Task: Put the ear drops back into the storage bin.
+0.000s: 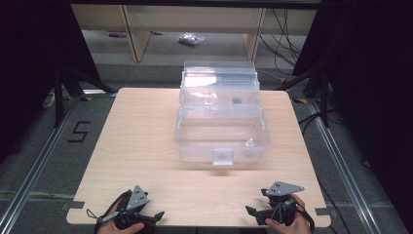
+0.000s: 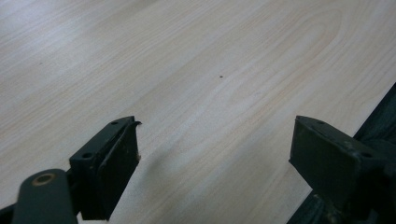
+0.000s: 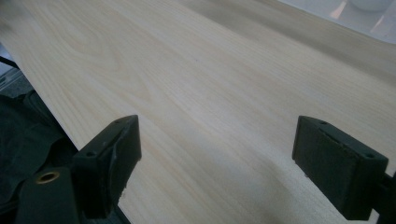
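1. High view: a clear box (image 1: 221, 124) sits open on the table (image 1: 141, 141), centred and toward the far edge, its tiered trays stepped back; a latch (image 1: 223, 156) faces the person; the left gripper (image 1: 155, 215) and right gripper (image 1: 251, 211) rest at the near edge, well apart, each in a hand, tips pointing inward.
2. Left gripper view: jaws wide, nothing between them; bare wood below.
3. Right gripper view: jaws wide, holding nothing; the box's edge (image 3: 345, 14) shows at top right.
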Tool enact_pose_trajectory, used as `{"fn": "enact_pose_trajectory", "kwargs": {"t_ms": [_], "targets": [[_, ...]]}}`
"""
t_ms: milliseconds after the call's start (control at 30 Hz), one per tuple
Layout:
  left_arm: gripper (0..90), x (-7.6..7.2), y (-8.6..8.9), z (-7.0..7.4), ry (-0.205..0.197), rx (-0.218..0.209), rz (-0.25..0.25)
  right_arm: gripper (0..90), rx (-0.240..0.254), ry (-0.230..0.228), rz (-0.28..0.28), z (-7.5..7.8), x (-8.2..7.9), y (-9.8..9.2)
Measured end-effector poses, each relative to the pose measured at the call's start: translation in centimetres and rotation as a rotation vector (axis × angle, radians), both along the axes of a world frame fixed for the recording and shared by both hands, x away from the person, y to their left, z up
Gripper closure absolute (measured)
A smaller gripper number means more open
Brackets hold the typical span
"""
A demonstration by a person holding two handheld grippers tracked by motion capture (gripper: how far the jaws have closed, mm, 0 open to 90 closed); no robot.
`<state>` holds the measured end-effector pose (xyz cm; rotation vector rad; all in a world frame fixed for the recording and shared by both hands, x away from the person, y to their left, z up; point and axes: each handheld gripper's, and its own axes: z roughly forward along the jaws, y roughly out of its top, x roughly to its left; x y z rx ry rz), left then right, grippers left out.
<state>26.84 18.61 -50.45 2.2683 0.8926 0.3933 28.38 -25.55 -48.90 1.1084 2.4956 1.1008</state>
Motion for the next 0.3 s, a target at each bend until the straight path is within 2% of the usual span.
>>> {"fn": "enact_pose_trajectory", "kwargs": {"t_ms": [33, 67, 100, 167, 233, 267, 300], "targets": [[14.9, -0.03, -0.01, 0.0, -0.003, -0.004, 0.004, 16.4, -0.001, 0.017, -0.017, 0.05, -0.11, 0.0], [14.9, -0.03, -0.01, 0.01, -0.003, -0.005, 0.005, 16.4, -0.011, 0.005, -0.024, 0.03, -0.08, -0.08], [15.0, -0.03, -0.02, 0.0, -0.004, -0.007, 0.007, 16.4, -0.004, 0.023, -0.038, 0.05, -0.15, -0.05], [14.9, -0.02, 0.0, 0.01, -0.003, -0.001, 0.003, 16.4, -0.009, 0.025, -0.049, 0.06, -0.12, -0.16], [14.9, -0.02, -0.03, 0.01, -0.003, -0.001, 0.002, 16.4, -0.011, 0.0, -0.038, -0.1, 0.09, -0.32], [14.9, -0.02, -0.05, 0.02, -0.002, 0.004, 0.003, 16.4, -0.012, 0.013, -0.034, -0.08, 0.12, -0.34], [14.9, -0.03, -0.04, 0.04, -0.001, 0.007, 0.003, 16.4, -0.01, 0.034, -0.059, 0.04, -0.01, -0.32]]}}
